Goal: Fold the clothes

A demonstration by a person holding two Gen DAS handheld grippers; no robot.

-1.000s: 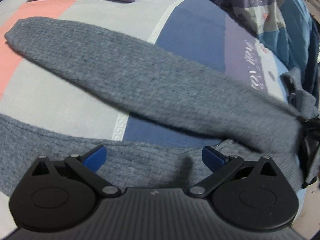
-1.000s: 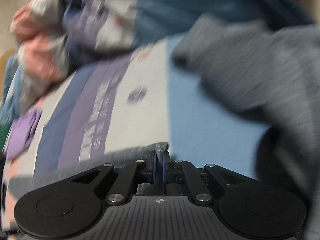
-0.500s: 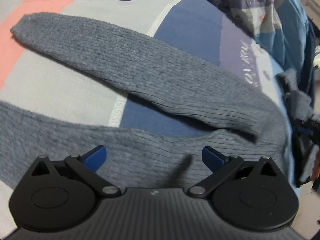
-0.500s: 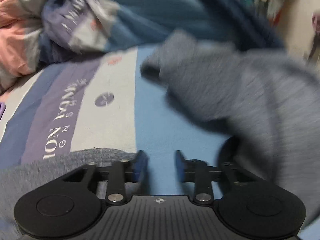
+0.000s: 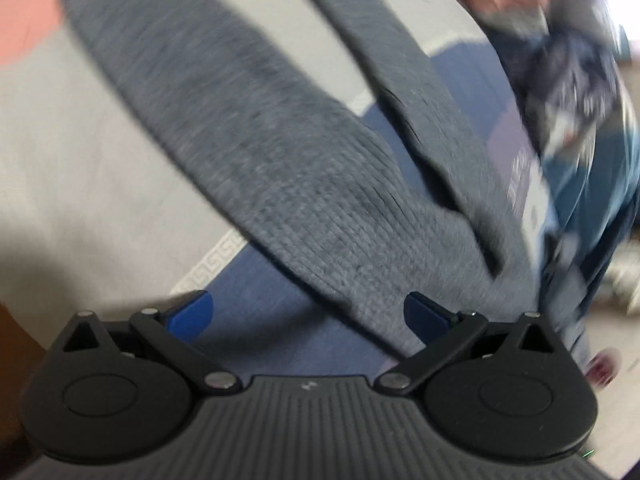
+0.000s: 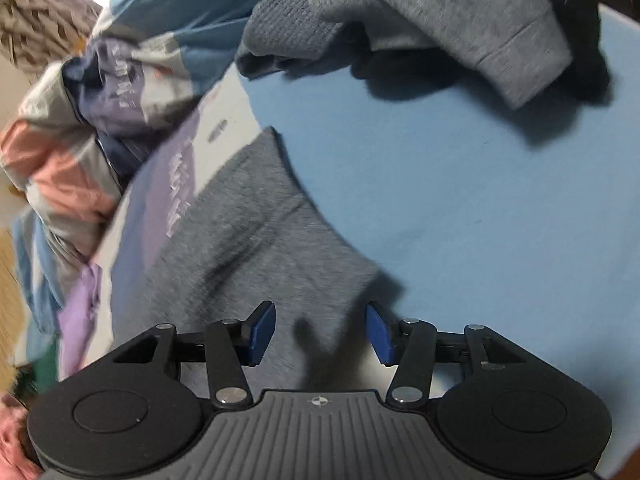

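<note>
Item: grey ribbed-knit sweater [image 5: 304, 184], sprawled unfolded on the colour-block patterned bedsheet [image 5: 80, 168], long sleeves splayed apart, hem end [image 6: 248, 248] just ahead of the right gripper [image 6: 320, 334]; left gripper [image 5: 308, 312] likewise near; both jaws released, holding nothing; folding judged barely begun.

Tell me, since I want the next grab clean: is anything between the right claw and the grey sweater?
Nothing visible. The right claw is open with the grey sweater lying on the bedsheet directly ahead of its blue fingertips, no other item between.
</note>
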